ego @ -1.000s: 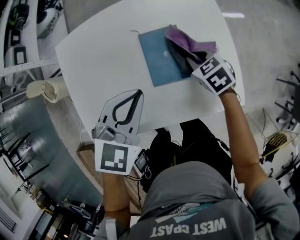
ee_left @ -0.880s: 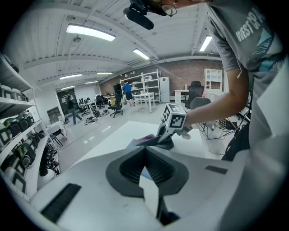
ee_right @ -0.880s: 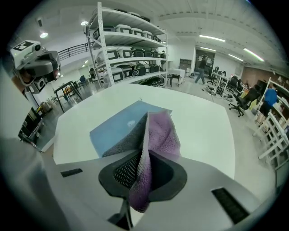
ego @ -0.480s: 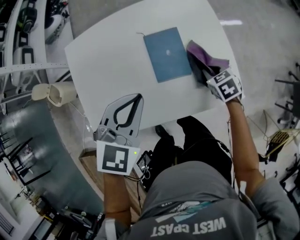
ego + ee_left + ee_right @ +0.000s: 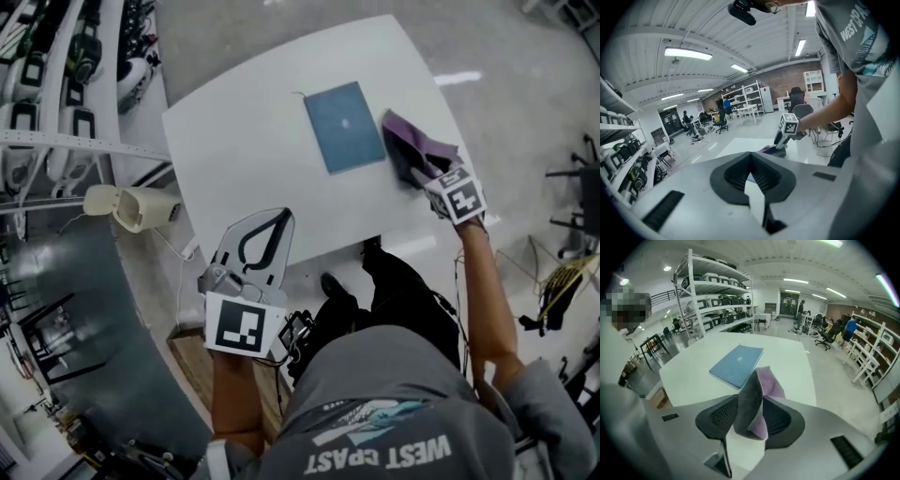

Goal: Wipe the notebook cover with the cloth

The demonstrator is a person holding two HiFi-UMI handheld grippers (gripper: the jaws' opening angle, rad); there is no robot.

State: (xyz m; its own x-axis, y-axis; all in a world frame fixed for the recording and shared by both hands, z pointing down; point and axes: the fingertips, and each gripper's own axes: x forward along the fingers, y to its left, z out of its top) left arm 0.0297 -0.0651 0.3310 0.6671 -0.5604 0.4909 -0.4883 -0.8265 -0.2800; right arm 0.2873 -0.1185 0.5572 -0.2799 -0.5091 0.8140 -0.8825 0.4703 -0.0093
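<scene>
Opening right tool [image 5: 752, 414]: you are spreading its jaws at this moment, and the purple-and-grey cloth [image 5: 757, 392] is standing bunched and loose between the pads.
Cloth: it is trailing from your right tool's jaws down onto the white bench [image 5: 244, 141], near the bench's right edge as the head view shows it.
Notebook [image 5: 345, 127]: it is lying closed and flat on the bench, blue cover up, ahead of your right tool and a little to its left. It is sitting just beside the cloth, though whether the two are touching is not clear.
Left tool [image 5: 278, 217]: you are holding it over the near left edge of the bench, jaws together at the tips and gripping nothing, well apart from the notebook.
</scene>
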